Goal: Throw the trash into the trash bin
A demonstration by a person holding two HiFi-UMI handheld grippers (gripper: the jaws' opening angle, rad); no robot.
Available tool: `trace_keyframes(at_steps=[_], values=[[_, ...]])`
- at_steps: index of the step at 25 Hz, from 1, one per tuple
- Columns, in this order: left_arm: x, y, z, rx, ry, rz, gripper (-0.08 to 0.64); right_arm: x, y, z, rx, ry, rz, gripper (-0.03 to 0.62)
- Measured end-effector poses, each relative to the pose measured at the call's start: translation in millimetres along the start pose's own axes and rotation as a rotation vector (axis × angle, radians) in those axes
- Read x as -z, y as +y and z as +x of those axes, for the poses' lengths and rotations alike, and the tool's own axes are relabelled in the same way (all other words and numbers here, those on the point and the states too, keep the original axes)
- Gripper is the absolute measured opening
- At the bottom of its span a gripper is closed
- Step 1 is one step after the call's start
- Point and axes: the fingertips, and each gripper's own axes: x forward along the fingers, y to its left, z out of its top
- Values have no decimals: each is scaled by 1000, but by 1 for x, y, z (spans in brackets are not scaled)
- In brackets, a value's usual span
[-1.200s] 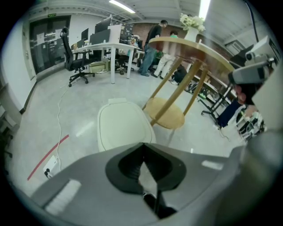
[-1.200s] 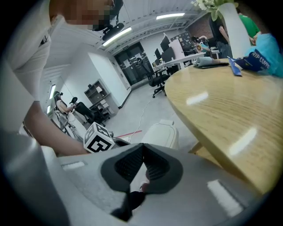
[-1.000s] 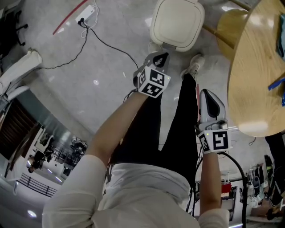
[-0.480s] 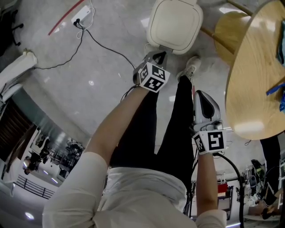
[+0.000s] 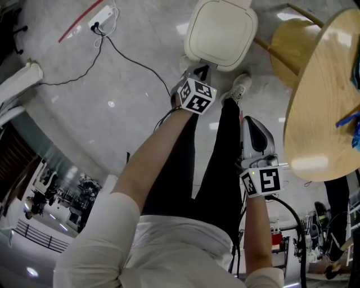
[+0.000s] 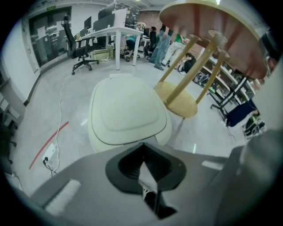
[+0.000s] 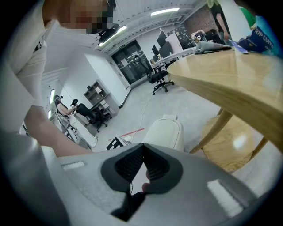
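Observation:
The trash bin [image 5: 219, 31] is cream with a rounded lid, which is down; it stands on the floor ahead of my feet. My left gripper [image 5: 201, 71] points steeply down at the bin's near edge, just above it. In the left gripper view the bin [image 6: 126, 112] fills the middle and the jaws [image 6: 142, 153] meet at the tips, with no trash clearly between them. My right gripper [image 5: 251, 121] hangs by my right leg, shut and empty. In the right gripper view its jaws [image 7: 142, 150] are closed in front of the bin [image 7: 166, 132].
A round wooden table [image 5: 320, 112] fills the right side, with a blue item [image 5: 351, 121] on it and a wooden stool [image 5: 287, 39] below. A power strip [image 5: 104, 17] and a black cable [image 5: 135, 59] lie on the floor to the left. My shoe [image 5: 239, 87] is beside the bin.
My left gripper has sunk closer to the bin's near edge. The right gripper has barely moved. The bin's lid stays down.

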Motion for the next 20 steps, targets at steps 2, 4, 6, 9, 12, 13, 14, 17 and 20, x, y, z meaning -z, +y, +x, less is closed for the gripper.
trace_keyframes(at_steps=[2,4,6,9,12,13,14,17,20], values=[[-1,2,4,-5,4,-6,5,-1,0,1,-2,-3,2,0],[-1,3,7,-10,12,-6,5,-3,0,0,-3,-4,2,0],[0,5,9,-16,21,-8,5,-3,0,0,-5,-2,0,0],[0,6,10,-24,27,-7,5,-2,-3,-1,-5,1,-2,0],[1,6,11,-31,32,0,5,-2,-7,-1,-5,3,-2,0],[1,5,12,-30,35,-3,5,-2,-7,0,-5,4,-3,0],[1,5,13,-27,40,-9,5,-2,-8,0,-7,4,-3,0],[2,5,13,-15,42,-42,6,-2,-6,0,-13,4,-6,0],[3,5,13,-12,29,-52,6,-3,-3,1,-21,1,-9,0]])
